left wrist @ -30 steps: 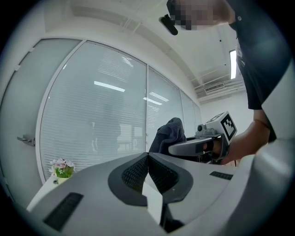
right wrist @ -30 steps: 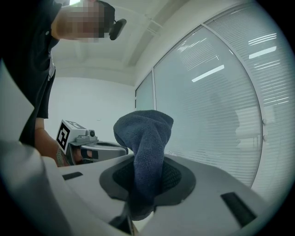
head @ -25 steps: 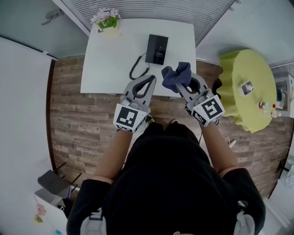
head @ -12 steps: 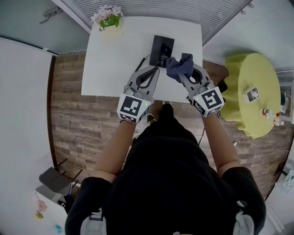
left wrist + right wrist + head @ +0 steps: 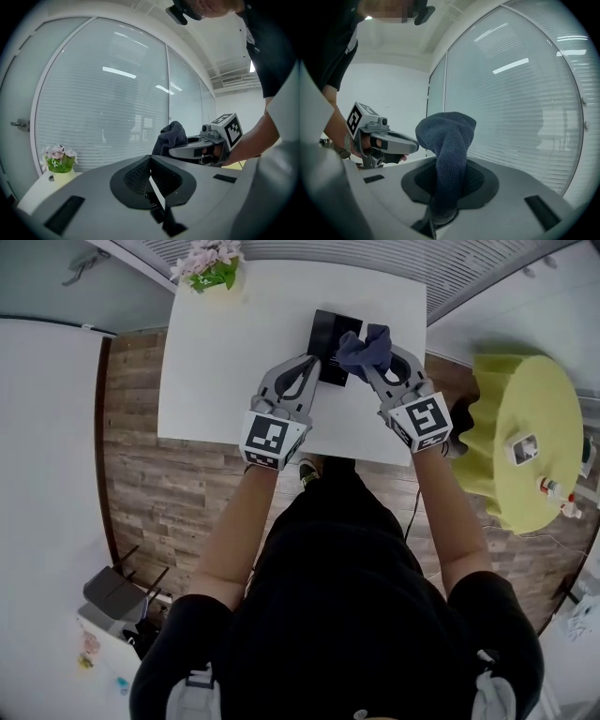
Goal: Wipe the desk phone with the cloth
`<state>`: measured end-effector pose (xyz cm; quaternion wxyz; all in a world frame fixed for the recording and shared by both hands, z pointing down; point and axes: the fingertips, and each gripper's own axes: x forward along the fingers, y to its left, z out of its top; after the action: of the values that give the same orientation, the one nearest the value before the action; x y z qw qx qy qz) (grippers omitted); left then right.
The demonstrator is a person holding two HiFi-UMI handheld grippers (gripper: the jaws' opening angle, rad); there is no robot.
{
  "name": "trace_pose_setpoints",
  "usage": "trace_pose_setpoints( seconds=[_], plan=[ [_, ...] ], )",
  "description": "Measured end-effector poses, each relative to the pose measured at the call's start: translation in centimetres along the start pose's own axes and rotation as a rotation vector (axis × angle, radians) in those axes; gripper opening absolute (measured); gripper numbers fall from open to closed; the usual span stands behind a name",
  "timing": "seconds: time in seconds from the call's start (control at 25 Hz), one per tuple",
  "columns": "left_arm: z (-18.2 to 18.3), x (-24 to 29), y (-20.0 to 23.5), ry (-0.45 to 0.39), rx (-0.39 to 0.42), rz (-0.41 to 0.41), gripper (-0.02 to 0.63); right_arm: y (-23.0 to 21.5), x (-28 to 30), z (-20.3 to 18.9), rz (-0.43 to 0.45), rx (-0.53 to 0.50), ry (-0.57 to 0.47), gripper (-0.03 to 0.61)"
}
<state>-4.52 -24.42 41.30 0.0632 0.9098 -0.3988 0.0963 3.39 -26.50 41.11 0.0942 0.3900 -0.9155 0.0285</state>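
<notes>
The black desk phone (image 5: 327, 332) lies on the white table (image 5: 225, 371); its near end is hidden behind the grippers and the cloth. My right gripper (image 5: 372, 359) is shut on a dark blue cloth (image 5: 364, 346), which bunches up over the phone's right side. In the right gripper view the cloth (image 5: 450, 150) stands up out of the closed jaws of the right gripper (image 5: 449, 187). My left gripper (image 5: 312, 362) is shut with nothing in it and hovers at the phone's near left edge. The left gripper view shows the left gripper (image 5: 151, 161) with jaws together, and the cloth (image 5: 171, 136) to its right.
A pot of pink flowers (image 5: 209, 266) stands at the table's far left corner. A round table with a yellow-green cover (image 5: 511, 390) carrying small items is at the right. A slatted glass wall (image 5: 375, 254) runs behind the table. Grey boxes (image 5: 112, 601) sit on the wood floor (image 5: 131, 484) at the lower left.
Both grippers have moved forward from the table's near edge to the phone. The cloth now sits over the phone's right side. Neither gripper's grip has changed.
</notes>
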Motion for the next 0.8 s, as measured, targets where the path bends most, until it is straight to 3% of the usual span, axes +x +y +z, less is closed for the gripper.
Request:
trace_pose_setpoints(
  seconds=[0.52, 0.8],
  plan=[
    [-3.9, 7.6, 5.1, 0.038, -0.062, 0.052, 0.009, -5.9, 9.1, -6.6, 0.016, -0.075, 0.054, 0.091],
    [-6.9, 9.5, 5.2, 0.084, -0.074, 0.042, 0.009, -6.6, 10.9, -11.0, 0.0, -0.206, 0.111, 0.091]
  ],
)
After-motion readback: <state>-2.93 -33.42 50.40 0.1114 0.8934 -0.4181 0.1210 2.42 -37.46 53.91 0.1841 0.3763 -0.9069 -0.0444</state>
